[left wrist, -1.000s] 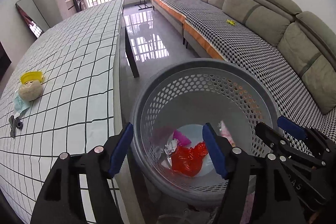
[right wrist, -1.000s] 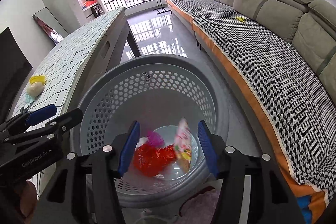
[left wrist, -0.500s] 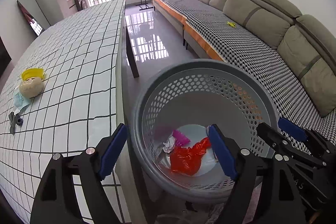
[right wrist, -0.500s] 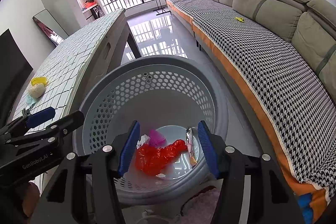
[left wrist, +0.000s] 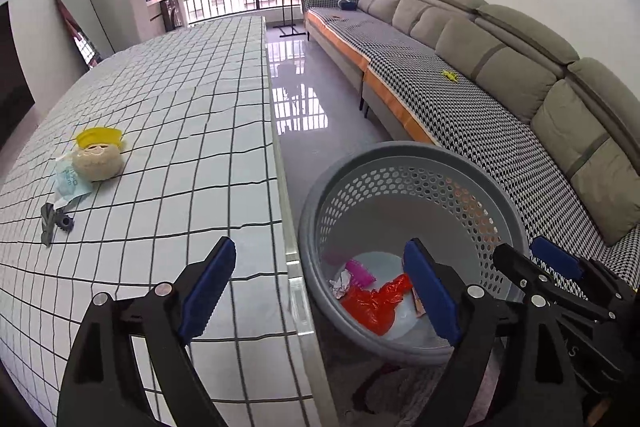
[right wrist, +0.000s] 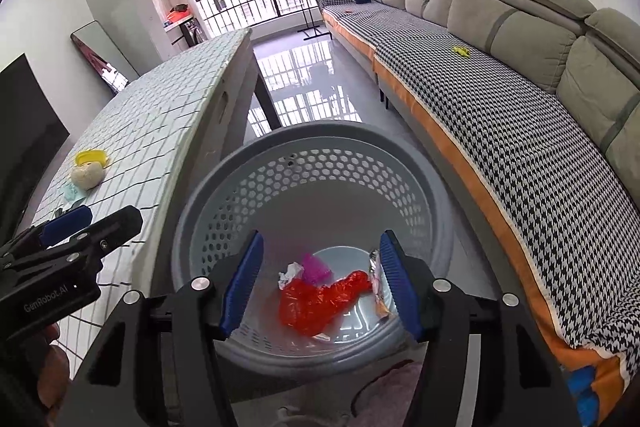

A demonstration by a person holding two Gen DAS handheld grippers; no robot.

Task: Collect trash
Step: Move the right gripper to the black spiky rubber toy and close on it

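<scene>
A grey perforated basket (left wrist: 408, 155) (right wrist: 312, 131) stands on the floor beside the table. Inside it lie a red plastic bag (right wrist: 316, 301) (left wrist: 372, 303), a pink scrap (right wrist: 314, 267), crumpled white paper (right wrist: 290, 273) and a snack wrapper (right wrist: 378, 287). My right gripper (right wrist: 320, 241) hangs above the basket, its jaws opening with nothing between them. My left gripper (left wrist: 318, 251) straddles the table edge and the basket rim, its empty jaws also opening. On the table lie a yellow lid (left wrist: 98, 137), a beige crumpled ball (left wrist: 98, 163), a light blue packet (left wrist: 70, 183) and a small dark item (left wrist: 54, 223).
The table (left wrist: 192, 99) wears a grid-pattern cloth. A long sofa (left wrist: 500, 67) with a houndstooth cover runs along the right, with a small yellow object (left wrist: 450, 75) on it. A pink cloth (right wrist: 392, 387) lies on the floor below the basket. A leaning mirror (left wrist: 80, 23) stands far left.
The snack wrapper dropped from between the right fingers into the basket. Both grippers rose; the left one swung toward the table. The left jaws spread much wider, the right ones slightly.
</scene>
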